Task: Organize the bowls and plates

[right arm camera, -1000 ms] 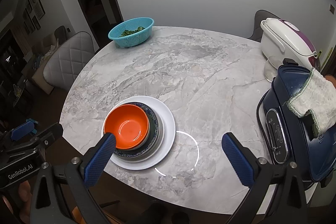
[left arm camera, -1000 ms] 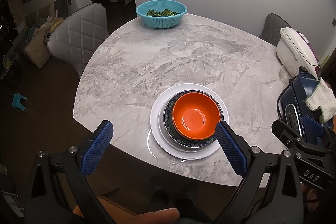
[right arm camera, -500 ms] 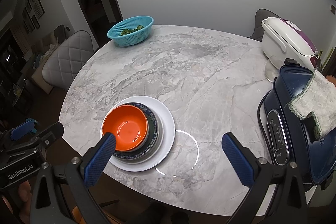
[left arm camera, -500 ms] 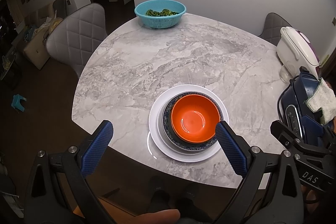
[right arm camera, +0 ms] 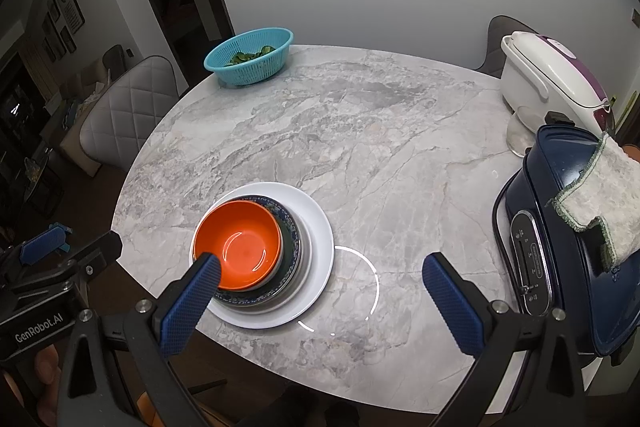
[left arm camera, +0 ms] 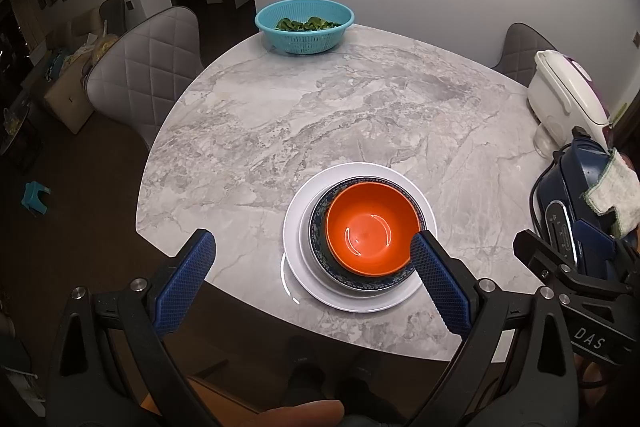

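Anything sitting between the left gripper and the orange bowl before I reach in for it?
Nothing visible does. The left gripper is open above the table's near edge, and the orange bowl sits topmost in the blue patterned bowl on the white plate, just ahead.

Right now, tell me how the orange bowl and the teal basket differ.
The orange bowl has solid, glossy walls; the teal basket has slotted walls. The orange bowl is empty, while the teal basket holds green leaves. The orange bowl sits nested in a dark blue bowl on a white plate near the table's front edge; the teal basket stands alone at the far edge. Both are round, upright and open-topped.
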Available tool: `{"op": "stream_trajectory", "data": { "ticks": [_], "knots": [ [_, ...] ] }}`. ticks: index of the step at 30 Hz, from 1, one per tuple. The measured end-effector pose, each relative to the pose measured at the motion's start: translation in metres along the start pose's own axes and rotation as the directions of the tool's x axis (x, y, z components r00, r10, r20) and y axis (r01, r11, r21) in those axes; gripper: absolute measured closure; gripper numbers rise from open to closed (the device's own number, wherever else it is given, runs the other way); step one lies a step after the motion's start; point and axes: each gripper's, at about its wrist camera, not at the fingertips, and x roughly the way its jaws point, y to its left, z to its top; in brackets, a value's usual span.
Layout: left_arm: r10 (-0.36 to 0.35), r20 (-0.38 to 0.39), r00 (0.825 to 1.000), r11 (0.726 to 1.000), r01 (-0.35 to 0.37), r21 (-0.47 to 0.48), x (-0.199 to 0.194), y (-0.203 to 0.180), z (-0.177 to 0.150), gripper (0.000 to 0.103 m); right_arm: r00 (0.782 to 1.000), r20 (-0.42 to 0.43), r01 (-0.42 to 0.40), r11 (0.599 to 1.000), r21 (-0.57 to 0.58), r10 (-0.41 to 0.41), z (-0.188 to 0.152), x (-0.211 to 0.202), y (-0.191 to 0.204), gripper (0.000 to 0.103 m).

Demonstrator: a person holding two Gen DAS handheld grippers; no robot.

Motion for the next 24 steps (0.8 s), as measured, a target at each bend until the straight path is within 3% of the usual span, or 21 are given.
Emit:
{"op": "stream_trajectory", "data": {
  "ticks": [24],
  "knots": [
    [0.001,-0.006,1.000,1.000,-0.001,-0.002,0.0068,0.0031,0.0022,0.004,1.000,-0.003,0.001,1.000,-0.003,-0.001,0.0022,0.0007,0.0019,0.000]
  ]
}}
